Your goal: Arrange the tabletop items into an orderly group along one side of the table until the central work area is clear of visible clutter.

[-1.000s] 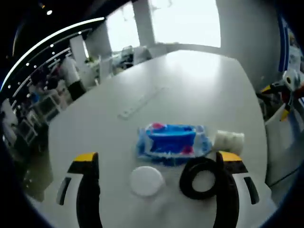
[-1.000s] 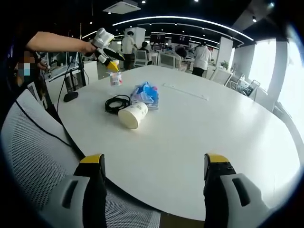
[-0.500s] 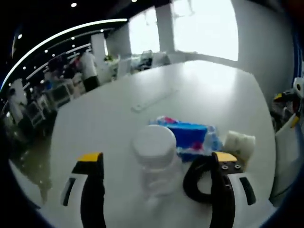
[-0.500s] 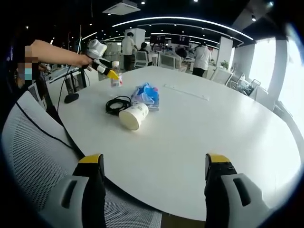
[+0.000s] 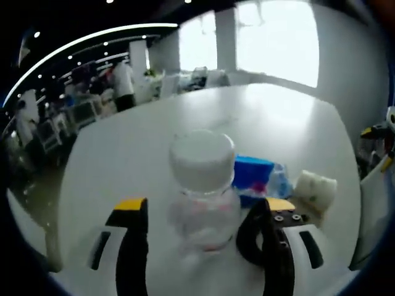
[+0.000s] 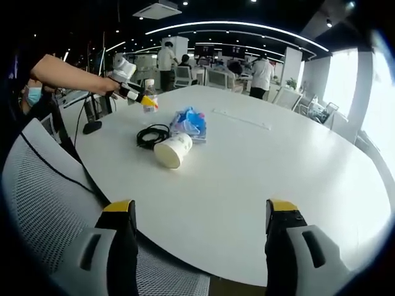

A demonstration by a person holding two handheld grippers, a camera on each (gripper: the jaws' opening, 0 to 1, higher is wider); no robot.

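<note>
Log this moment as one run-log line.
left gripper: open, jaws either side of bottle | right gripper: open, empty, over table edge | paper cup on its side by cable

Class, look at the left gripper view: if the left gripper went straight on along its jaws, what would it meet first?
Most likely the clear bottle with the white cap, standing upright between the left gripper's open jaws. Depth is unclear, so it may already lie between them.

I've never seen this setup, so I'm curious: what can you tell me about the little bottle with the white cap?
The bottle is small, clear and plastic-looking, with a wide white screw cap and something pinkish inside. It stands upright on the white table, between the open jaws of the left gripper, which do not visibly touch it. Behind it lie a blue packet and a black cable.
</note>
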